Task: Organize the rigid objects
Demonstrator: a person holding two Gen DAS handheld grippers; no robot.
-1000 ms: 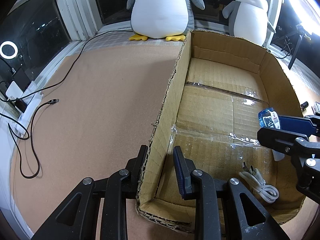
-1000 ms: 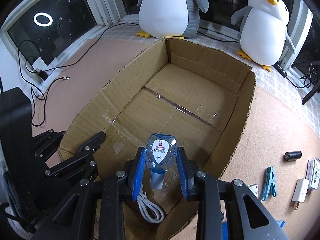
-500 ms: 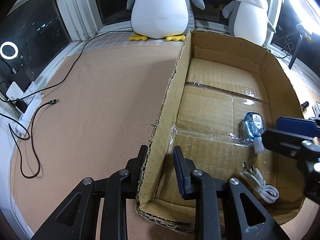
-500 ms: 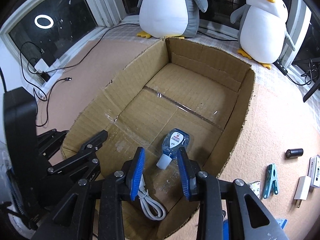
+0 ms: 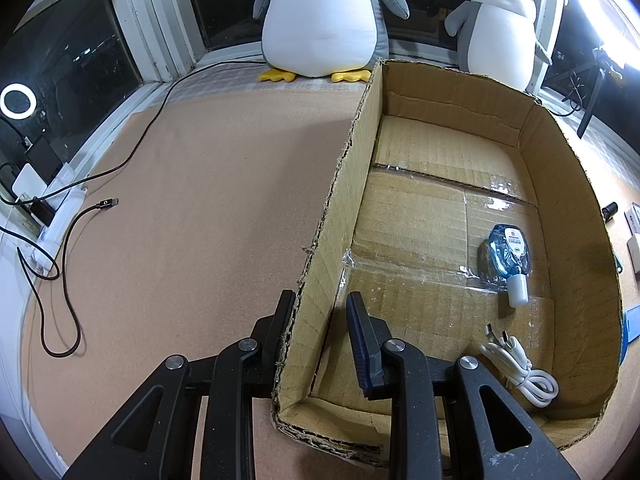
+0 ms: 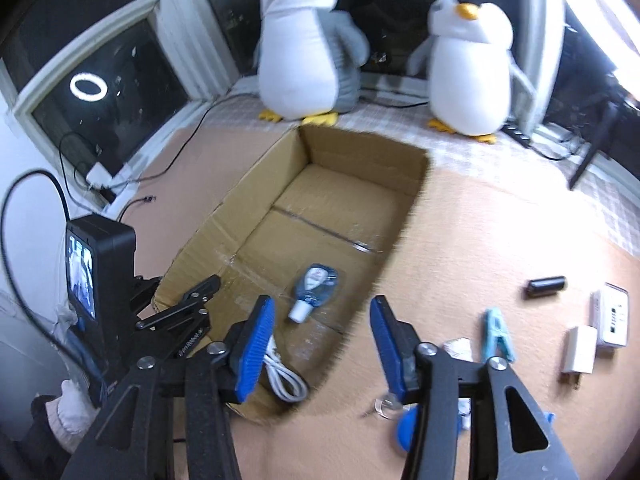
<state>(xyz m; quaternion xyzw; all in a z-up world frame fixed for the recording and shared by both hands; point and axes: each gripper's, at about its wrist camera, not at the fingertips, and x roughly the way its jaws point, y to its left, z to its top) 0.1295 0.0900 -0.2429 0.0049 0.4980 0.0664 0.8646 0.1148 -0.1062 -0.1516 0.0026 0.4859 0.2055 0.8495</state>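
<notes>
An open cardboard box (image 5: 580, 240) (image 6: 360, 148) lies on the tan mat. Inside it a blue hand-gel bottle (image 5: 508, 252) (image 6: 316, 284) with a white cap lies flat, and nearer the front wall a coiled white cable (image 5: 520, 368) (image 6: 284, 376). My left gripper (image 5: 320, 320) (image 6: 200, 292) straddles the box's left wall by the near corner, shut on that wall. My right gripper (image 6: 322, 304) hangs open and holds nothing, above the box's near right corner, clear of the bottle.
On the mat right of the box lie a black cylinder (image 6: 546, 286), a teal clip (image 6: 496, 334), a white charger (image 6: 578, 350) and a white pack (image 6: 610, 314). Two plush penguins (image 5: 324, 20) (image 5: 500, 28) stand behind the box. Black cables (image 5: 60, 280) run along the left edge.
The right gripper let go of the blue bottle, which now lies on the box floor. It then opened wider and drew back and up to the right. The left gripper stayed put.
</notes>
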